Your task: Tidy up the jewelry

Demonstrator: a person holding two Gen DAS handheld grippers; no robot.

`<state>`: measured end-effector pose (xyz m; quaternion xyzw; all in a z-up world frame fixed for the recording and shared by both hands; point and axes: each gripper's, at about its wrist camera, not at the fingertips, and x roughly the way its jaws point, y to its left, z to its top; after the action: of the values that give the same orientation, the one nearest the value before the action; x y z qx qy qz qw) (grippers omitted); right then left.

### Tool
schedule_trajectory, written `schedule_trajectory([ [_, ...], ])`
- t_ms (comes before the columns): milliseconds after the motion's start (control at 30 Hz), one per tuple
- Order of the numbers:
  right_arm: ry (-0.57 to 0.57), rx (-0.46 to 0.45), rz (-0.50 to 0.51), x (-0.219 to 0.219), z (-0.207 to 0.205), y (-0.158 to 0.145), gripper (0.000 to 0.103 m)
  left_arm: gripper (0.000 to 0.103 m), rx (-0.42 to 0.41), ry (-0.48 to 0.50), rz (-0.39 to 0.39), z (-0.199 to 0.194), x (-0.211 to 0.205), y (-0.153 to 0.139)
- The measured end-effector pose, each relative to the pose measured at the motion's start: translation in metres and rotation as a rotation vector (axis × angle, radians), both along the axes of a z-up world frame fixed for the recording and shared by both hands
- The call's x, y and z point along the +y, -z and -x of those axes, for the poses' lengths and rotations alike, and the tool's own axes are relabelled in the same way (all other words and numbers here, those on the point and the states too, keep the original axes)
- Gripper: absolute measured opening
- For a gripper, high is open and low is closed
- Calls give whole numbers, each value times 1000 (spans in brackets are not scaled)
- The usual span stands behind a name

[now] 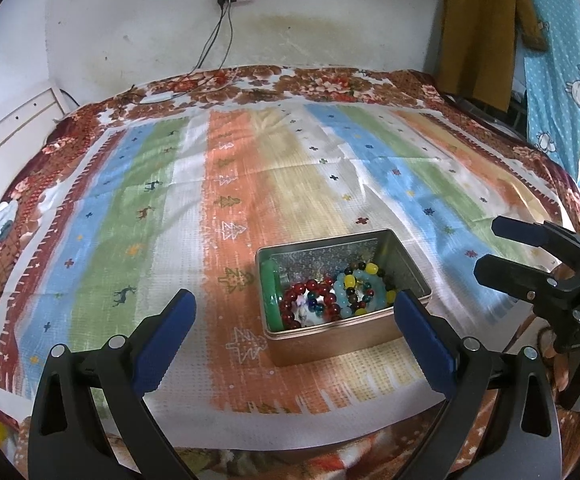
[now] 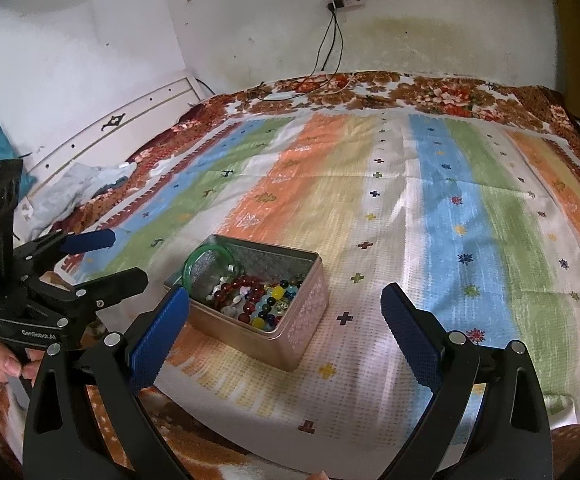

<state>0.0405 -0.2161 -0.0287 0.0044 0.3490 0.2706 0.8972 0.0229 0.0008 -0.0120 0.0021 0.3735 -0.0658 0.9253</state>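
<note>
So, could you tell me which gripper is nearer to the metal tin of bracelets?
Left. The left gripper is open with the metal tin right between its fingertips. The right gripper is open too, off to the tin's right side with only one fingertip near it.

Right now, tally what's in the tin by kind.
Open rectangular metal tin: 1
Green glassy bangle: 1
Dark red bead bracelet: 1
Pale blue bead bracelet: 1
Yellow-and-dark mixed bead bracelet: 1
Total: 5; tangled beads may hide more.

Open metal tin (image 1: 332,342) on striped cloth, holding beaded bracelets (image 1: 346,292) and green bangle (image 1: 271,296).
</note>
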Motion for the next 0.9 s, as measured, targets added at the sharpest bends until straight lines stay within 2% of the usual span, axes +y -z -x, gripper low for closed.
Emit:
schedule_trajectory([
  [900,-18,-6,13,6,3,2,97,97,0,-9,-2,-1,5,1],
])
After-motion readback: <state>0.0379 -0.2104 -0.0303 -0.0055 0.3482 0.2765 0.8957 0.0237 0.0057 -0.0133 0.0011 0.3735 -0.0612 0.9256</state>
